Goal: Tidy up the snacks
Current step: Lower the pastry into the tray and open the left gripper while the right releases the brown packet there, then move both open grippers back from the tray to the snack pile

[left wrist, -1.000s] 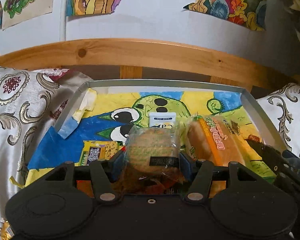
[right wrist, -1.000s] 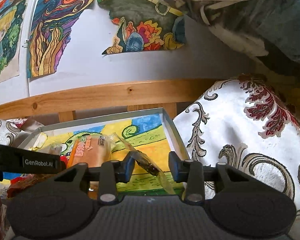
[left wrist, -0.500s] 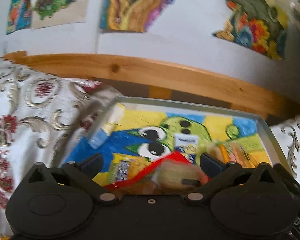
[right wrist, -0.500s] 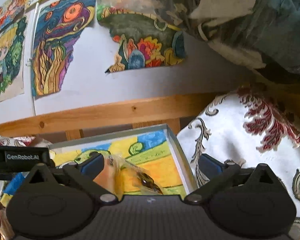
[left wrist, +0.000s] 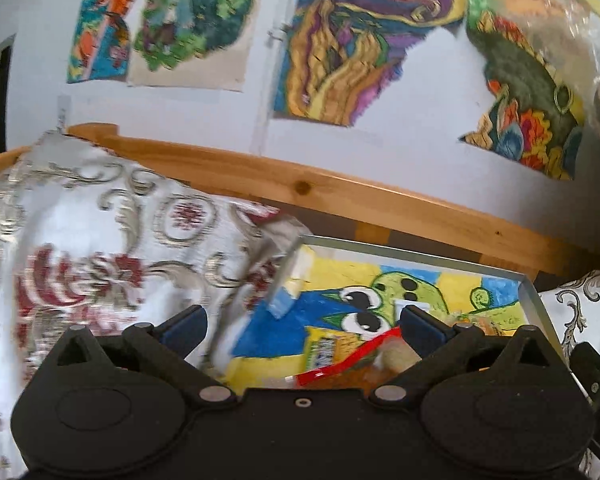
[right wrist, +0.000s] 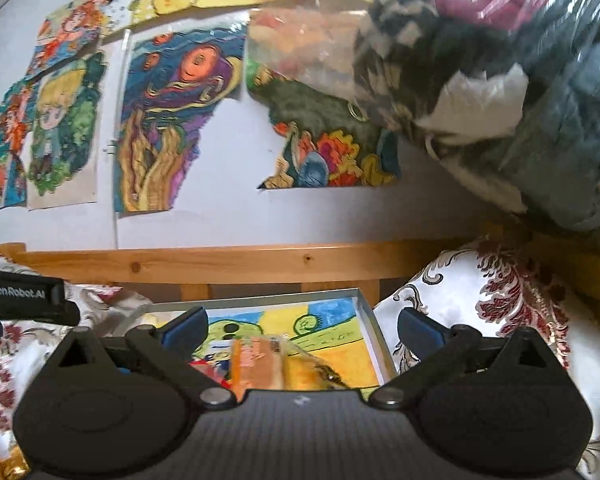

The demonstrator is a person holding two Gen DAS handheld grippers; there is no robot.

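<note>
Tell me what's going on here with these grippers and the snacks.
A person is sorting snacks into a shallow tray lined with a colourful drawing, holding a gripper in each hand. Right now both the left gripper and the right gripper are wide open and hold nothing. A round wrapped cake and a red-edged packet lie in the tray below the left gripper, and an orange-wrapped bread loaf lies below the right one.

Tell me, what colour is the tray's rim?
Plain grey metal rim, clearest in the left wrist view.
</note>
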